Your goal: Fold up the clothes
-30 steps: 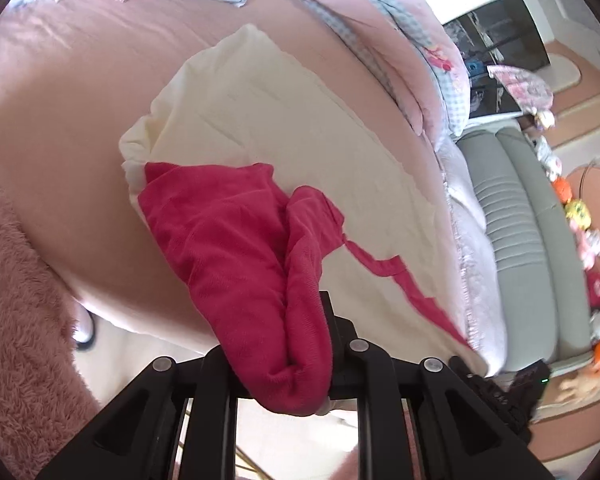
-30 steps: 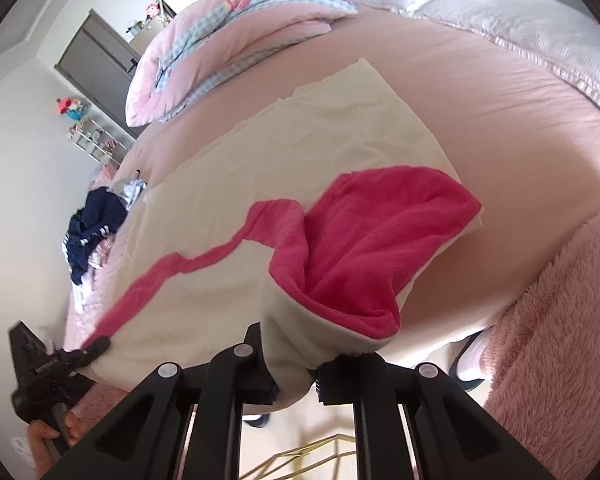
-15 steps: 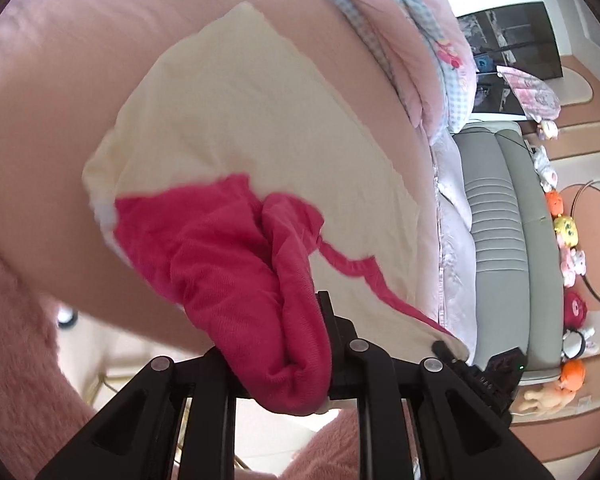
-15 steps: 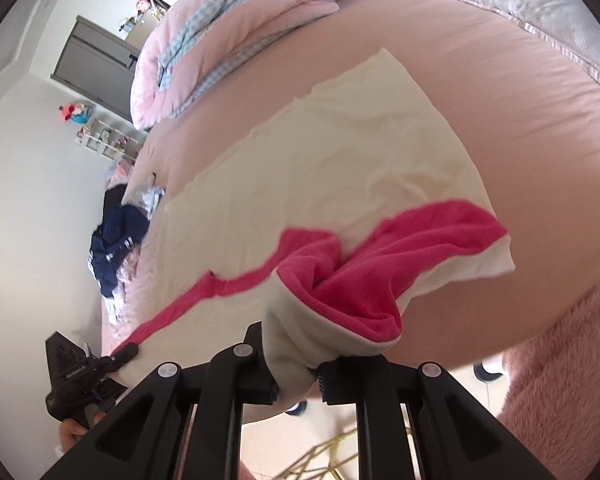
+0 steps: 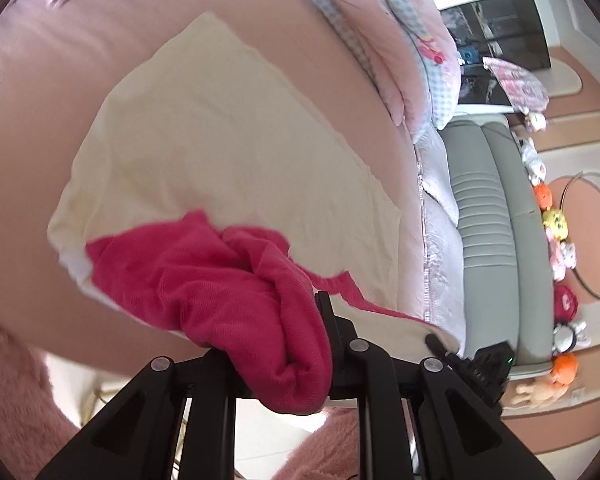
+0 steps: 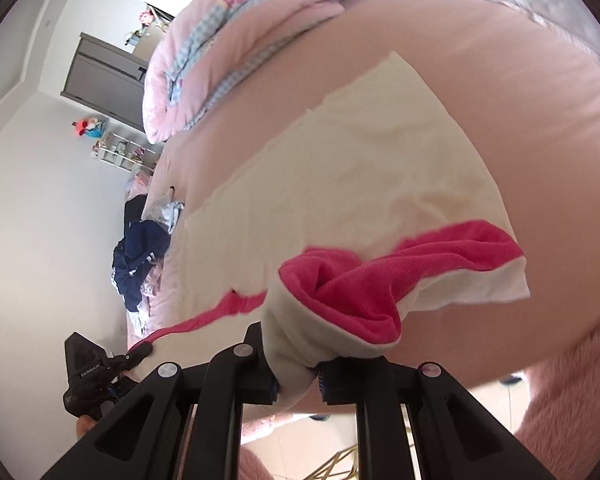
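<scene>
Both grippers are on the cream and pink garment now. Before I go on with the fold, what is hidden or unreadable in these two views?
- Left gripper pads: left wrist view, wrapped in bunched pink fabric of the garment.
- Right gripper pads: right wrist view, covered by the cream corner.
- Garment type: sleeves or neckline not visible.
- Dark clothes pile: right wrist view, too small to sort; blurred and edge-cut in the left.

garment (image 5: pixel 228 152): cream, magenta lining | bedsheet (image 6: pixel 520 128): pink | quilt (image 6: pixel 236 40): pink, blue gingham

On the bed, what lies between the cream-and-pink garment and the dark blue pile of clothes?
In the right wrist view, only bare pink bedsheet separates the garment from the dark blue pile; nothing else lies there.
</scene>
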